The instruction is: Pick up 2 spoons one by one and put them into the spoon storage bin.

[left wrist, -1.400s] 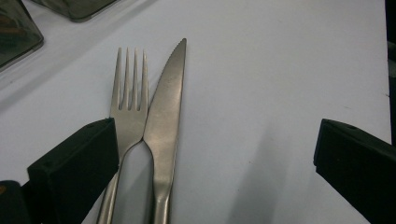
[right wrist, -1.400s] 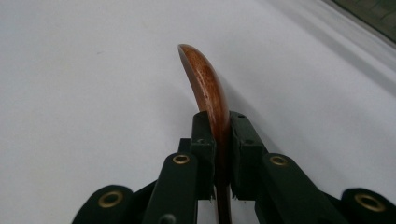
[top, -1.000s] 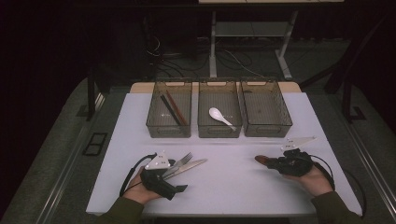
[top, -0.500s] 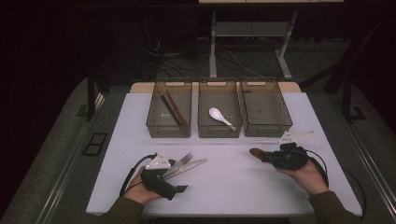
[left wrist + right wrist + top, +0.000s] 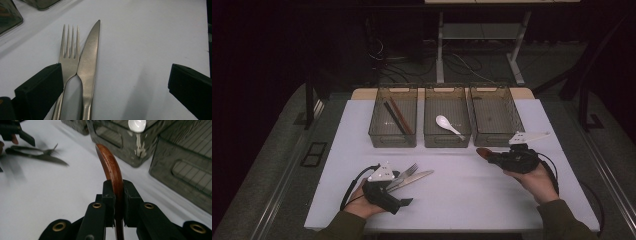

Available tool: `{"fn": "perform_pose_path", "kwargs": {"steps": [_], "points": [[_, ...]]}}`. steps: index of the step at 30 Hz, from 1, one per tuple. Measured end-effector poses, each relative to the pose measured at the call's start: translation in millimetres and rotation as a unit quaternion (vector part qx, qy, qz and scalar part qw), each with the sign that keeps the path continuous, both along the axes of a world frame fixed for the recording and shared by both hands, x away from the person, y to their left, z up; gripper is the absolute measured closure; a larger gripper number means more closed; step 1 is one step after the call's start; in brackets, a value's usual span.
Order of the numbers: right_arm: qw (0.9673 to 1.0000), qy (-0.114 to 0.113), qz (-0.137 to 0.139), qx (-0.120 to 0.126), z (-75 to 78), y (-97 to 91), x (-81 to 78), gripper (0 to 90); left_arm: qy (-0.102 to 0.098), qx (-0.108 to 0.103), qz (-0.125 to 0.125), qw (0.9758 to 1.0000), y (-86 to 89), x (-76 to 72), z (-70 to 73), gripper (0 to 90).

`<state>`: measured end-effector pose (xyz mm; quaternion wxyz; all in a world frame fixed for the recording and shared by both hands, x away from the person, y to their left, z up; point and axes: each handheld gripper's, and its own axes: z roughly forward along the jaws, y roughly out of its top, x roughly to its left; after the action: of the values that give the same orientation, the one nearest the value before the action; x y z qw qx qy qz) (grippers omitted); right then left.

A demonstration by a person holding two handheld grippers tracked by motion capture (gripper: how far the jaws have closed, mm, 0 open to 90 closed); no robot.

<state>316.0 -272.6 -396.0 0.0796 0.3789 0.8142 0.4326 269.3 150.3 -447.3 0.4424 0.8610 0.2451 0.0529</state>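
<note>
**Wooden spoon gripped at the right, fork and knife wait at the left**

At a white table [image 5: 472,190], a person works with a hand-held gripper in each hand. The right gripper [image 5: 117,195] has its two black jaws pressed tight on a brown wooden spoon [image 5: 111,167], clamping it across the handle so that the curved bowl end juts out past the jaw tips. Seen from the high view, that spoon [image 5: 484,152] is held just in front of the bins, between the middle bin [image 5: 447,137] and the right-hand bin [image 5: 497,137] and clear of both, with the right gripper [image 5: 497,157] in the hand near the table's right side.

The left gripper [image 5: 115,82] rests low over the tabletop with its jaws standing wide apart and nothing pressed between them. A steel fork [image 5: 68,50] and a steel knife [image 5: 90,55] lie side by side on the table between those jaws, touching along their necks, the fork close against one jaw and the knife well apart from the other. In the high view the left gripper [image 5: 399,186] sits near the front left of the table with the fork [image 5: 409,170] and knife [image 5: 414,178] pointing away from it.

Three clear bins stand in a row at the back of the table. The left-hand bin [image 5: 379,135] holds dark and brown chopsticks [image 5: 394,117]; the middle one holds a white spoon [image 5: 447,124].
</note>
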Motion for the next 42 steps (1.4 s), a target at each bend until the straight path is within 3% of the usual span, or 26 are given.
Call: {"fn": "perform_pose_path", "kwargs": {"steps": [20,23,29,42], "points": [[0.9979,-0.038,0.007,0.051,28.5,35.3,28.7,81.7,-0.002,-0.003,0.001,1.0000,1.0,0.7,0.3,0.0],[0.9981,-0.046,0.005,0.039,34.2,43.5,35.8,81.7,-0.001,-0.004,0.002,1.0000,1.1,0.7,0.4,0.0],[0.9980,-0.048,-0.002,0.042,44.6,57.3,50.7,81.6,0.000,-0.004,0.002,1.0000,1.0,0.6,0.3,0.0],[0.9971,-0.049,-0.027,0.052,52.4,78.7,89.3,81.6,0.001,-0.008,0.002,1.0000,1.6,0.5,1.2,0.0]]}}
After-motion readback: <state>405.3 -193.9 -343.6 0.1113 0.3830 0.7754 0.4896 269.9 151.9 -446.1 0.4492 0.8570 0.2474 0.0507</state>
